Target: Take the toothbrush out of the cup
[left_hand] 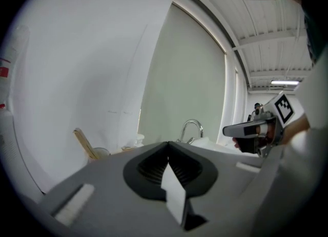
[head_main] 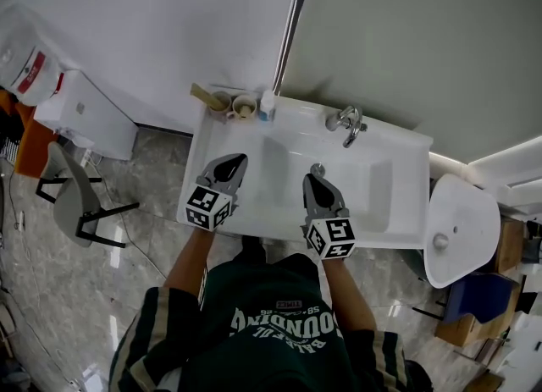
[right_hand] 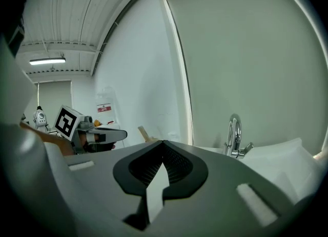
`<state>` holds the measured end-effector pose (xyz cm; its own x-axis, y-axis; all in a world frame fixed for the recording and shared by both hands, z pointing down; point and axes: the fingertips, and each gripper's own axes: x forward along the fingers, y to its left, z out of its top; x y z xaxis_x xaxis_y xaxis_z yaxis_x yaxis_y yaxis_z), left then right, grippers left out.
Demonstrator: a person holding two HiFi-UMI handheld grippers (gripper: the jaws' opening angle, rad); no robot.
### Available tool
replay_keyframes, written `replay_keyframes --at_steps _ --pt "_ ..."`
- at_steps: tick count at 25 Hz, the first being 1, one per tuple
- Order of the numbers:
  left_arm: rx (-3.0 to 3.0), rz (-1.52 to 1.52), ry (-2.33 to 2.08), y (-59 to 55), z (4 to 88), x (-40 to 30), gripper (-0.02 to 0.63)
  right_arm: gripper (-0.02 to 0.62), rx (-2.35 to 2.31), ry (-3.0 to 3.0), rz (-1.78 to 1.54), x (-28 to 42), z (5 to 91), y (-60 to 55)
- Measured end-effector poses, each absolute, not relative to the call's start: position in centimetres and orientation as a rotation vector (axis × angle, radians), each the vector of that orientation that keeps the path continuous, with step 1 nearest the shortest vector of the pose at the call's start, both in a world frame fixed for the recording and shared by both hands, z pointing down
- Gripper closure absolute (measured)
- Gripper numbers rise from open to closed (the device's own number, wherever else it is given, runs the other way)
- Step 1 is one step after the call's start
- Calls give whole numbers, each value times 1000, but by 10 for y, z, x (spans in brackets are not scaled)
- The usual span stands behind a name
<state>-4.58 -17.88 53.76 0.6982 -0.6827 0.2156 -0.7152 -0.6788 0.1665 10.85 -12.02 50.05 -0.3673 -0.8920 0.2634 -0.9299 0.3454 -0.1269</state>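
Note:
A wooden-handled toothbrush (head_main: 203,94) leans out of a pale cup (head_main: 222,102) at the back left corner of the white sink (head_main: 398,212); a second cup (head_main: 245,108) stands beside it. My left gripper (head_main: 236,161) hovers over the sink's left side, short of the cups, jaws together with nothing in them. My right gripper (head_main: 314,178) hangs over the basin, jaws likewise together and empty. The left gripper view shows the toothbrush (left_hand: 84,144) and its cup (left_hand: 100,153) ahead to the left beyond the shut left gripper (left_hand: 168,143). In the right gripper view the toothbrush (right_hand: 144,133) shows past the right gripper (right_hand: 163,142).
A chrome faucet (head_main: 346,122) rises at the sink's back edge, and a small bottle (head_main: 268,105) stands right of the cups. A grey chair (head_main: 73,192) and a white cabinet (head_main: 85,115) sit to the left on the floor, a white round fixture (head_main: 461,229) to the right.

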Motion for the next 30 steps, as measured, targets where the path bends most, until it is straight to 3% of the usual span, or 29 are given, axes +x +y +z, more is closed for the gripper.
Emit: replay_keyframes --at_steps 17,20,23,30 --pt "2536 230 -1274 -243 570 -95 550 594 1549 -2491 397 94 517 -182" --pt "2508 235 -1286 -254 577 -106 524 594 1549 -2480 396 93 519 -184" --pt "2478 247 -1294 -266 584 -116 437 594 1562 -2465 399 93 521 -183" --pt "2396 256 -1355 -304 599 -145 434 594 1581 -2425 411 97 526 -180"
